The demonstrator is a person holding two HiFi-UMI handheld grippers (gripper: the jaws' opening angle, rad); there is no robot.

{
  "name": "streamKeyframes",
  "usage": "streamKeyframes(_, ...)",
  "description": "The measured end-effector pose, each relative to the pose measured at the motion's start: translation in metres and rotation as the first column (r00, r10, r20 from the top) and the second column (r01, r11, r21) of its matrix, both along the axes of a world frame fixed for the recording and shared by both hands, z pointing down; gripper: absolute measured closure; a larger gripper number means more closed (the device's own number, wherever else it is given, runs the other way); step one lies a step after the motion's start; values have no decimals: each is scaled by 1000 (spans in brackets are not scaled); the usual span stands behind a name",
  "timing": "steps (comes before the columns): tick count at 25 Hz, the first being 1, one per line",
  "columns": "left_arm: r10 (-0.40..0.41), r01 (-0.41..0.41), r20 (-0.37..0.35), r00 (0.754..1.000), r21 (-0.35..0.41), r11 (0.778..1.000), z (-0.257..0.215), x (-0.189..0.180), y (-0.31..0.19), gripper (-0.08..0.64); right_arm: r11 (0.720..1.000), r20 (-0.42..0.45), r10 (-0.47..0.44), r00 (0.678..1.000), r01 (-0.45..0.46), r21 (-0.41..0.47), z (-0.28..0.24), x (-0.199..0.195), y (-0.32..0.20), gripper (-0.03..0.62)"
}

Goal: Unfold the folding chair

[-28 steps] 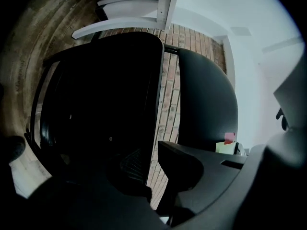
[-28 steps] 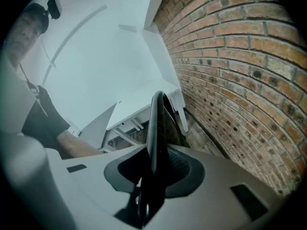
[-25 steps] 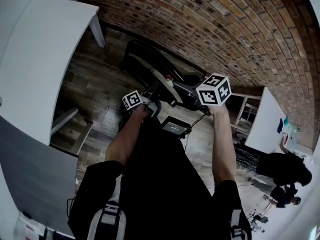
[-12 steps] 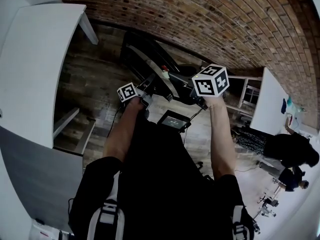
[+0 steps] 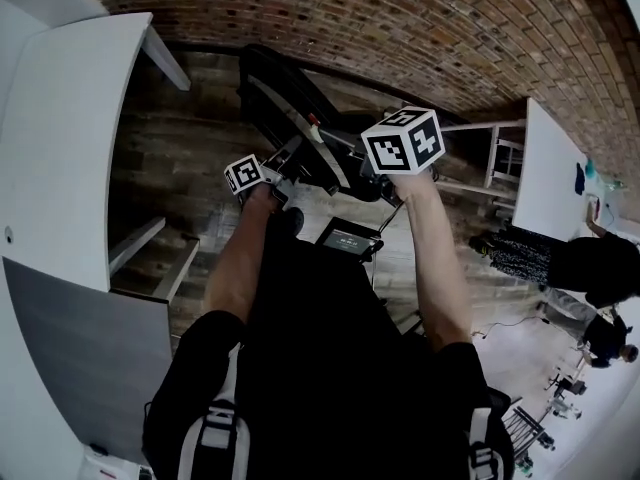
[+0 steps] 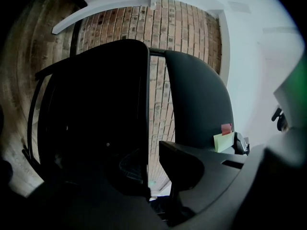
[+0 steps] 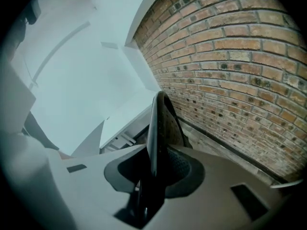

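Note:
The black folding chair point(image 5: 290, 98) stands by the brick wall in the head view. In the left gripper view its two dark panels point(image 6: 96, 119) point(image 6: 196, 99) stand apart, with brick showing in the gap. My left gripper point(image 5: 283, 163) point(image 6: 153, 176) is at the inner edge of the left panel. Its jaws have just been opening, and a thin gap of light shows between them, so nothing is pinched. My right gripper point(image 5: 392, 173) point(image 7: 152, 171) is shut on the thin edge of a curved black panel point(image 7: 160, 123), which rises from between its jaws.
A white table point(image 5: 60, 138) fills the left side and a second white table point(image 5: 550, 168) stands at the right. The brick wall point(image 5: 400, 28) runs behind the chair. A small screen device point(image 5: 347, 238) sits below the grippers. Other people point(image 5: 600, 278) are at the far right.
Both grippers have shifted up and left in the head view, closer to the wall, and the chair went with them. The right gripper's marker cube has rolled.

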State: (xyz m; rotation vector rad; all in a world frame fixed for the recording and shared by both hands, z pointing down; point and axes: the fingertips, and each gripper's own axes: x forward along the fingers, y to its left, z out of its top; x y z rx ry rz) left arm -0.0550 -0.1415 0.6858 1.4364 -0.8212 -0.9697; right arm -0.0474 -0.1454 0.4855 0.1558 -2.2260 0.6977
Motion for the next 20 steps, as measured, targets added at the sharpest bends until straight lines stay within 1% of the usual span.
streamKeyframes(5, 42, -42, -3, 999, -3, 999, -10, 24, 22, 489, 999, 28, 53, 998, -53, -7, -7, 25, 21, 492)
streamKeyframes(9, 71, -71, 21, 997, -11, 997, -12, 34, 39, 489, 996, 49, 90, 995, -90, -8, -14, 38, 37, 492)
streamKeyframes(12, 82, -82, 19, 996, -12, 997, -10, 40, 48, 489, 994, 47, 111, 993, -111, -9, -14, 44, 45, 492)
streamKeyframes(14, 88, -88, 4, 996, -12, 996, -10, 44, 53, 489, 992, 44, 130, 991, -129, -12, -12, 47, 50, 492)
streamKeyframes(16, 103, -103, -3, 995, -30, 994, -10, 45, 57, 489, 987, 42, 159, 986, -159, -17, -13, 49, 52, 492)
streamKeyframes(20, 170, -170, -6, 986, -35, 985, -8, 42, 52, 489, 971, 27, 238, 971, -238, -15, -14, 44, 50, 492)
